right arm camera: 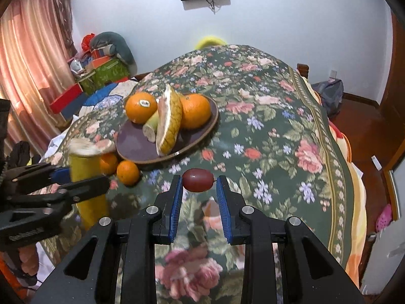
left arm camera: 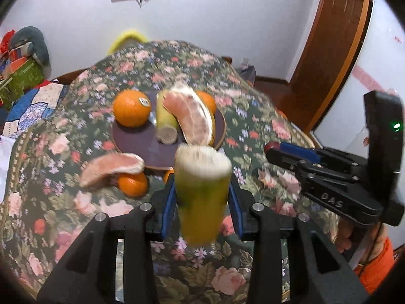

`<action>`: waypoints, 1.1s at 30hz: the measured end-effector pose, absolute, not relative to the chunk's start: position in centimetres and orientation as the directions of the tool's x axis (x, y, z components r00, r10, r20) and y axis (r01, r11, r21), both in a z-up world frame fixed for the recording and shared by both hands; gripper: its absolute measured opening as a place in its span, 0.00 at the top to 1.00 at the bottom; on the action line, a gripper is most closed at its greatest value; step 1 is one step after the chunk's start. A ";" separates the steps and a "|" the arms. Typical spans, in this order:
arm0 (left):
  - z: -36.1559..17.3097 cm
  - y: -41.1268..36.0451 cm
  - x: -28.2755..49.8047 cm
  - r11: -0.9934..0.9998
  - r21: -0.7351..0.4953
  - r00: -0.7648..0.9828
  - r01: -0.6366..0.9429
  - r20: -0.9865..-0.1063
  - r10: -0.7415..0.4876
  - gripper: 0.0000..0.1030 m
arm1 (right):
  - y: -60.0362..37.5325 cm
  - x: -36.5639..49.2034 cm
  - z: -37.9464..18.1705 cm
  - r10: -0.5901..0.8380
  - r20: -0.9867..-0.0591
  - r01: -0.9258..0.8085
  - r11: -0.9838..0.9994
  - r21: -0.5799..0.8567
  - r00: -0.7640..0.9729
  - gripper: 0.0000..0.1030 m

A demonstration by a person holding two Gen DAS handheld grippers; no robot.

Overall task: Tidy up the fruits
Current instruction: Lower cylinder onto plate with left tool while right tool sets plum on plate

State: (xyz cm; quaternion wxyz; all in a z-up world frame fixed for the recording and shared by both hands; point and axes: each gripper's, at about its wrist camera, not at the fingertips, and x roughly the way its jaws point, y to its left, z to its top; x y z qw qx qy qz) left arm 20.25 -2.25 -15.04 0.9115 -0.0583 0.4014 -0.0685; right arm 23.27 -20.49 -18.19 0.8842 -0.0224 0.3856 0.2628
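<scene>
Both grippers are carrying fruit toward the plate.

The left gripper (left arm camera: 202, 197) is clamping a yellow-green stalk piece (left arm camera: 202, 192), and the right gripper (right arm camera: 198, 190) is pinching a red grape (right arm camera: 198, 180) at its tips. The plate (right arm camera: 134, 149) is already holding two oranges, a pomelo wedge (right arm camera: 169, 121) and another stalk. One pomelo slice (left arm camera: 111, 168) and small oranges (left arm camera: 133, 185) are still waiting on the floral cloth (right arm camera: 278, 126), beside the plate's near rim.

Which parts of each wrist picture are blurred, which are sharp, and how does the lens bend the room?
Left wrist view: the yellow-green stalk piece in the left gripper is smeared, and the plate is soft; the wall and door frame bow. Right wrist view: the small red fruit in the right gripper and the plate's oranges are sharp; the stalk piece at left is blurred; dark corners frame both views.
</scene>
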 end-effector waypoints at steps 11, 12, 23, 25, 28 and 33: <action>-11.6 1.5 21.8 0.984 -0.170 0.746 0.046 -0.649 -0.147 0.63 | -18.3 25.6 -17.4 0.460 -0.671 -0.500 0.853 0.150 0.582 0.76; -11.5 1.8 22.1 0.985 -0.165 0.749 0.041 -0.647 -0.140 0.63 | -18.1 25.9 -17.4 0.461 -0.670 -0.502 0.852 0.150 0.582 0.76; -13.0 4.0 26.6 0.988 -0.156 0.714 0.012 -0.691 -0.117 0.63 | -16.4 28.8 -18.5 0.440 -0.689 -0.509 0.853 0.119 0.576 0.76; -13.1 3.9 27.2 0.989 -0.145 0.714 0.013 -0.692 -0.111 0.63 | -16.1 29.4 -18.9 0.431 -0.696 -0.507 0.855 0.112 0.574 0.76; -13.5 3.9 28.4 0.989 -0.149 0.703 0.020 -0.701 -0.120 0.63 | -16.0 30.1 -19.2 0.429 -0.703 -0.507 0.855 0.113 0.567 0.76; -14.5 4.1 30.7 0.985 -0.172 0.676 0.025 -0.722 -0.143 0.64 | -15.7 30.8 -19.6 0.436 -0.708 -0.509 0.852 0.125 0.555 0.76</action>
